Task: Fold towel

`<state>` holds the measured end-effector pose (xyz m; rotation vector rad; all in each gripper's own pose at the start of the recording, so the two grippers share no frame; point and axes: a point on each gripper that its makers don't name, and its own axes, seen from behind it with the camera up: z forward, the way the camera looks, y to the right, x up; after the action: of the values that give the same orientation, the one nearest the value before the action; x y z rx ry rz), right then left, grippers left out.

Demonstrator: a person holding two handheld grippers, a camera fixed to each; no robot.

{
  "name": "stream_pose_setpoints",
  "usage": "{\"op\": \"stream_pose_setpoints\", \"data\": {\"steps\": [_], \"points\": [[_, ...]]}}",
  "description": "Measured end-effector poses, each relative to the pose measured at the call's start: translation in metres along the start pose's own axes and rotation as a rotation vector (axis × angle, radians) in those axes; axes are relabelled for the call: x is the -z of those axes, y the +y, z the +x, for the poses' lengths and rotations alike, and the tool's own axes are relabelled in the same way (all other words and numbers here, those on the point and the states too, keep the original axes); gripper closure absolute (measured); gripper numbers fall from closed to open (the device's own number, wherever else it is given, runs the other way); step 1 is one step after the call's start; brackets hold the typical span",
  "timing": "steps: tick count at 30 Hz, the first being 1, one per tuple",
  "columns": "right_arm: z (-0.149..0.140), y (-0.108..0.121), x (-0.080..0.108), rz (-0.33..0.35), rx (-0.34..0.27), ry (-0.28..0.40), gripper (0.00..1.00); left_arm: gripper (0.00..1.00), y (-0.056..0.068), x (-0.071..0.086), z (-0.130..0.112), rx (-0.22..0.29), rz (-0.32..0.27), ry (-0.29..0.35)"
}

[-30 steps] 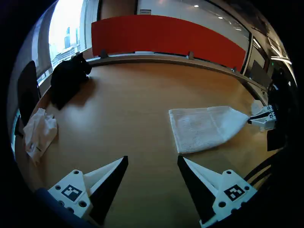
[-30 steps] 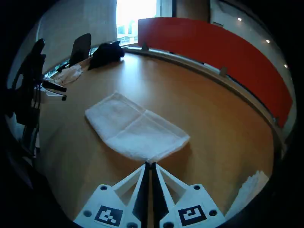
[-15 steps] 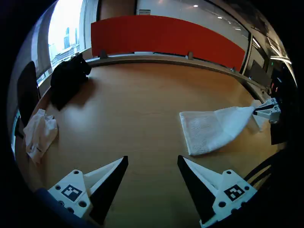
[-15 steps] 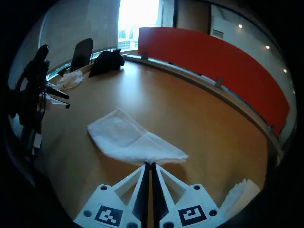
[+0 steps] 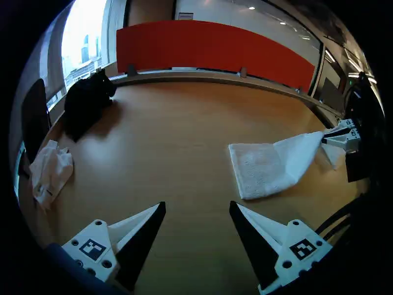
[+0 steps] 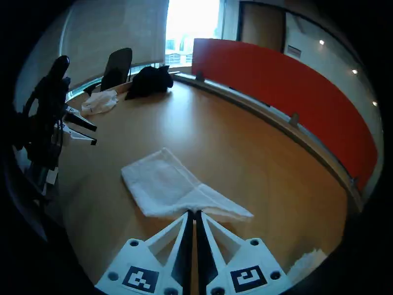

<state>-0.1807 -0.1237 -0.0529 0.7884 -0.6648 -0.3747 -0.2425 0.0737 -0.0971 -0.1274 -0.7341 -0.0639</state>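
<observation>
Towel [image 6: 162, 184], white, part-folded: lies on table [image 6: 221, 123], long axis running away from right hand-held gripper [image 6: 195, 216], which is clamped on its raised near corner. Left hand-held gripper [image 5: 196, 203]: spread wide, empty, well apart from the cloth, the farther of the two.

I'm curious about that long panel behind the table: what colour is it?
The panel is red, clearest in the left gripper view.

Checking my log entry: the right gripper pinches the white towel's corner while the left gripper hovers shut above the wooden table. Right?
Not quite. The left gripper is open, jaws spread with nothing between, per the left gripper view. The right gripper does pinch the white towel by its corner.
</observation>
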Motion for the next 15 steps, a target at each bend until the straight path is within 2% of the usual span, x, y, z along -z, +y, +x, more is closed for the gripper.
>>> {"op": "stream_pose_setpoints", "data": {"steps": [15], "points": [[0.049, -0.052, -0.049, 0.162, 0.149, 0.005, 0.96, 0.03, 0.004, 0.012, -0.004, 0.029, 0.001, 0.012]]}}
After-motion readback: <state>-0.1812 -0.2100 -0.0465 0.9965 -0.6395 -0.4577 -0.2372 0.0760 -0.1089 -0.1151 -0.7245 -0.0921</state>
